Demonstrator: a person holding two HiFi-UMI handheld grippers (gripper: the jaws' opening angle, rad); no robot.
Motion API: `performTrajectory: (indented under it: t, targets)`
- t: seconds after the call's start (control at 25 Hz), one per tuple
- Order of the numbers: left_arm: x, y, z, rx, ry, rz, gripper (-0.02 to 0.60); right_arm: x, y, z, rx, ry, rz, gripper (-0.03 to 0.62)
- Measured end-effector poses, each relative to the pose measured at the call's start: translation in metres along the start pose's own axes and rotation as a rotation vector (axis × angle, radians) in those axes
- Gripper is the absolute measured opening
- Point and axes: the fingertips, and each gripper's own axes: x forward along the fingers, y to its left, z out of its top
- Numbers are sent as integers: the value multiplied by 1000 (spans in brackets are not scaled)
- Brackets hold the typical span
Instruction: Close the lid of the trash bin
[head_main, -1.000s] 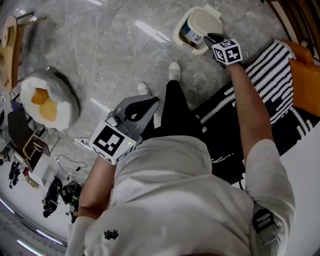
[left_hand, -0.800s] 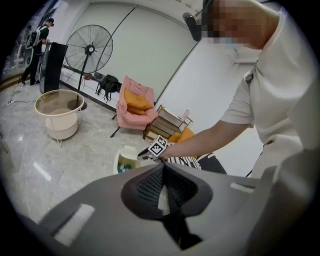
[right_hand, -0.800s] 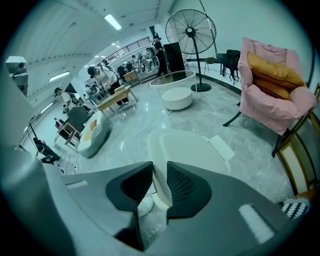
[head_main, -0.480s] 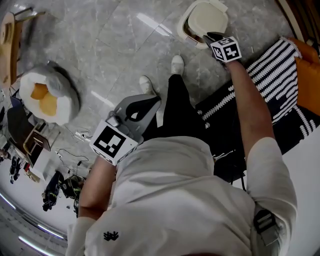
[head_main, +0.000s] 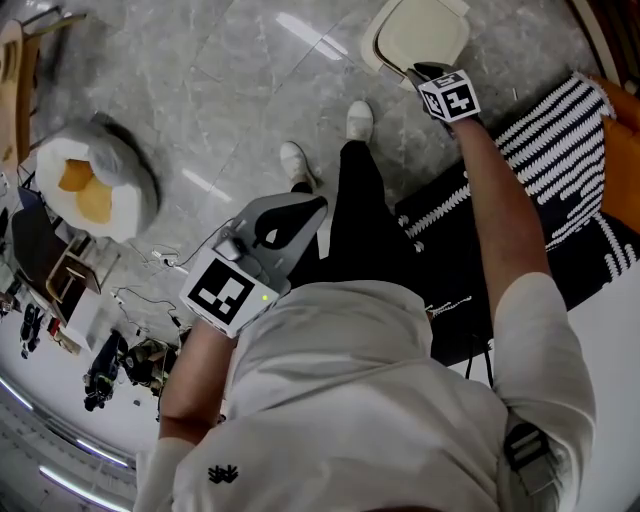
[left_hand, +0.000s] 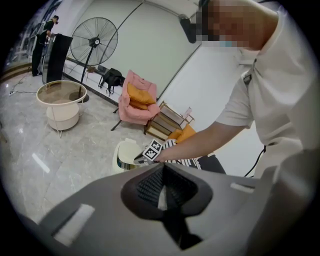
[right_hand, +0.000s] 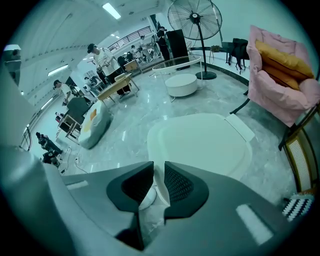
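The cream trash bin (head_main: 385, 62) stands on the grey floor at the top of the head view, its lid (head_main: 420, 30) lowered almost flat over it. My right gripper (head_main: 422, 74) reaches to the lid's near edge. In the right gripper view the lid (right_hand: 200, 142) fills the middle, and my right gripper (right_hand: 159, 181) has its jaws pinched on that front edge with only a thin gap. In the left gripper view the bin (left_hand: 124, 154) still shows a dark slit under the lid. My left gripper (head_main: 290, 212) hangs shut and empty by my waist.
A black-and-white striped rug (head_main: 560, 130) lies right of the bin. My shoes (head_main: 358, 120) stand just short of it. A white and orange cushion (head_main: 90, 190) sits at the left. A standing fan (right_hand: 195, 17), a round table (right_hand: 181, 82) and a pink chair (right_hand: 282, 75) stand beyond.
The lid has swung down from wide open, hiding the bin's contents. My right gripper went forward with it. The left gripper has stayed where it was.
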Motion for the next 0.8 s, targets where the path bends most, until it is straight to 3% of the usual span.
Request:
performTrajectory:
  t: [0.32,0.8]
  targets:
    - [9,7,-9,-21,1,6,57,26,-7,-16,2,28,-22,30]
    - [24,19,-25,-64,12,14,57,60,-11,-36,-4,67,-25,25]
